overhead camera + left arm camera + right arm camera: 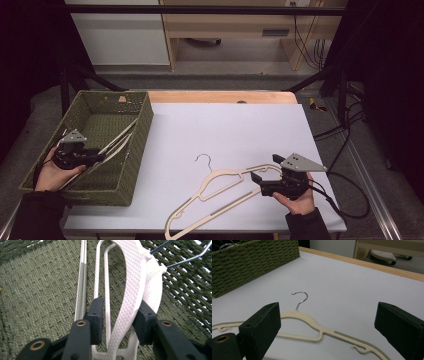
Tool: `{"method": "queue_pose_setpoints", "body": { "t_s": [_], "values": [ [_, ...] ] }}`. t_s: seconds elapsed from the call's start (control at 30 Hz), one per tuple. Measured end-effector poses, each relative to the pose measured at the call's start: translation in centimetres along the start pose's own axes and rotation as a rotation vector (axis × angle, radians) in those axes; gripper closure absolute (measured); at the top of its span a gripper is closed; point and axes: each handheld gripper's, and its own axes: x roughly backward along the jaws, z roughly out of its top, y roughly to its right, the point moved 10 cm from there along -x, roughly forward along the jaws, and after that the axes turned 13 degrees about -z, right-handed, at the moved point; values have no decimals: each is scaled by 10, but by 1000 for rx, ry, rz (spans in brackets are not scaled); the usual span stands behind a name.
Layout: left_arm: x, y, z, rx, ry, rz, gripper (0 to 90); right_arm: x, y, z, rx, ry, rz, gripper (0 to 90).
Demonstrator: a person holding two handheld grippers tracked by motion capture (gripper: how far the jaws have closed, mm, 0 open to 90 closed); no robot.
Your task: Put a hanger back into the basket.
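Over the table, high view: my left gripper (97, 157) sits inside the green woven basket (142, 145) at the table's left edge, on the cream hangers in the basket (119, 139), which lean across its floor toward the right wall. My right gripper (256, 176) rests near the table's front right, jaws apart, pointing left at the hanger on the table (215, 192); one end of that hanger lies just beside the jaw tips (touching or not, can't tell). Its metal hook (204, 160) points away from me, and the rest runs down toward the front edge.

Left gripper view: my left gripper (121, 320) has its jaws parted, two textured hanger arms between them. Right pad is against the wider arm, left pad stands off with a gap, so no clamp. Basket weave is underneath.

Right gripper view: my right gripper (325, 327) is wide open, nothing between the pads. Hanger lies flat on the white tabletop (352, 287) just ahead, hook up-left, basket in the far left corner.
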Motion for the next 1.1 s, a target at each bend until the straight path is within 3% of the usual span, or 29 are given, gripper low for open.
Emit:
{"method": "queue_pose_setpoints", "body": {
  "t_s": [0.1, 0.13, 0.23, 0.3, 0.5, 0.7, 0.87, 0.9, 0.93, 1.1],
  "values": [
    [3, 2, 5, 2, 30, -11, 485, 0, 0, 0, 1, 1, 0, 73],
    [4, 2, 5, -8, 18, -12, 457, -1, 0, 0, 2, 1, -1, 73],
    [6, 3, 9, -21, 30, -3, 438, -1, -1, -1, -3, -4, -1, 73],
    [8, 6, 14, -20, 75, -10, 406, -1, 0, -1, -2, -4, -2, 73],
    [19, 10, 25, -50, 126, 12, 372, -1, -1, 0, -1, -3, -1, 74],
    [35, 22, 45, -26, 268, 21, 300, -1, -1, -1, 2, -1, 0, 73],
    [47, 48, 67, -36, 378, 10, 196, -2, -2, 0, -6, 5, 9, 74],
    [47, 48, 67, -36, 378, 10, 168, -2, -2, 0, -6, 5, 9, 74],
    [49, 61, 76, -36, 418, -4, 168, -2, -4, 1, -11, 10, 22, 79],
    [47, 96, 91, -35, 478, -57, 85, -3, -5, 4, -34, 25, 36, 80]
  ]
}}
